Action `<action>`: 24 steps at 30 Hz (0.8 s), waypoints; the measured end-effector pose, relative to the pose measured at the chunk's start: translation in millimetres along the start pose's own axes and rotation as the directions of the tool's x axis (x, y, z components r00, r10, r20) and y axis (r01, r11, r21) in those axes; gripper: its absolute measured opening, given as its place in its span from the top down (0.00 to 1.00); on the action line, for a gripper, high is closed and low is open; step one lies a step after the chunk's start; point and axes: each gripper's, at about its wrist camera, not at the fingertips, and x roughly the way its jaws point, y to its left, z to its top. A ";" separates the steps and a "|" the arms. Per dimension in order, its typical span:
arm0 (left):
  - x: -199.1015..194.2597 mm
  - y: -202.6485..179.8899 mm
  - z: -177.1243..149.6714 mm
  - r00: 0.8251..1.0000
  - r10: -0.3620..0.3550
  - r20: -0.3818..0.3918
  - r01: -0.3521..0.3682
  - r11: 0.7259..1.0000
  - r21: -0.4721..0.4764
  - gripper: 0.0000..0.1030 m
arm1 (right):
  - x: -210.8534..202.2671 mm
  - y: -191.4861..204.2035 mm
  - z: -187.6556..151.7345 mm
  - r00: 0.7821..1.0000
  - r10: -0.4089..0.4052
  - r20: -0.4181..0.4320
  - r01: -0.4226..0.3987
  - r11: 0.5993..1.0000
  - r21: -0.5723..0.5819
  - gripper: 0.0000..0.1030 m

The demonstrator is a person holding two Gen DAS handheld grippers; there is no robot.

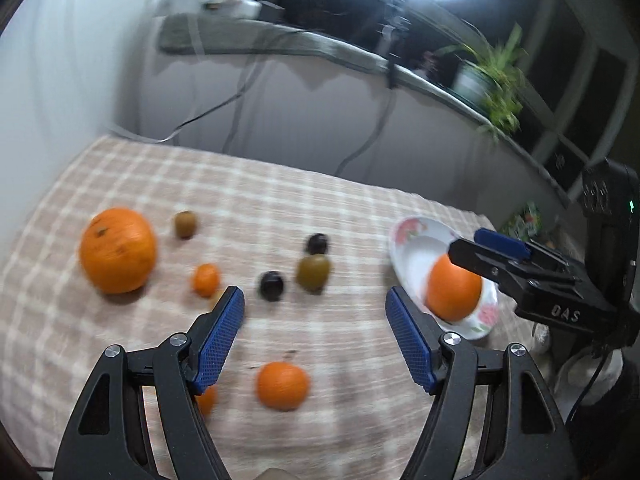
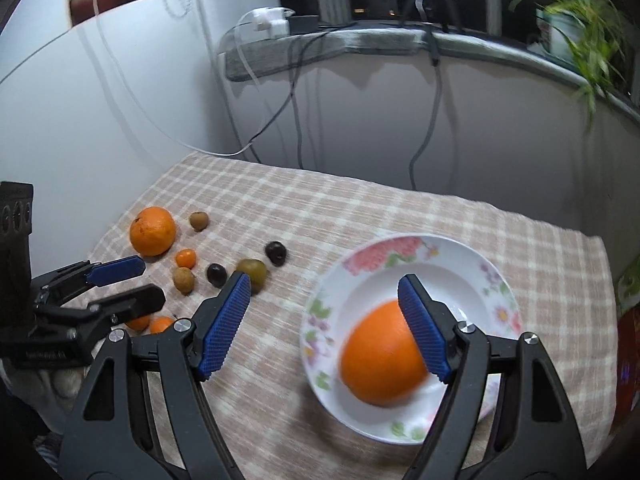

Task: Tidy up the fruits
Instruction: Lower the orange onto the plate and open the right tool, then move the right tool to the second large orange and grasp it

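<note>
Sitting in the plate, one orange is placed; both jaws gaping empty, left gripper is nearing a mandarin.

Woven checked tablecloth, matt; glossy glazed floral plate

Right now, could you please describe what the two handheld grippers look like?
Both look alike: the left gripper and right gripper have matte black plastic frames with triangular cut-outs, silver pivot screws, and blue fingers with textured pads. Seen from the left camera, the right gripper's body bears white letters, and a black cable hangs beside it.
</note>
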 end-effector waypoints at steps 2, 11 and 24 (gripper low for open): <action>-5.9 16.4 0.5 1.000 0.014 0.017 -0.014 0.999 -0.033 0.29 | 5.4 10.6 5.4 1.000 0.014 -0.009 -0.014 1.000 -0.021 0.23; -25.4 76.0 1.2 0.992 0.107 0.065 -0.101 0.990 -0.095 0.33 | 40.5 57.1 33.2 0.991 0.121 -0.058 -0.125 0.990 -0.061 0.23; -11.1 121.5 1.9 0.983 0.175 0.055 -0.167 0.978 -0.126 0.35 | 106.8 117.9 55.2 0.936 0.294 -0.194 -0.306 0.951 -0.033 0.23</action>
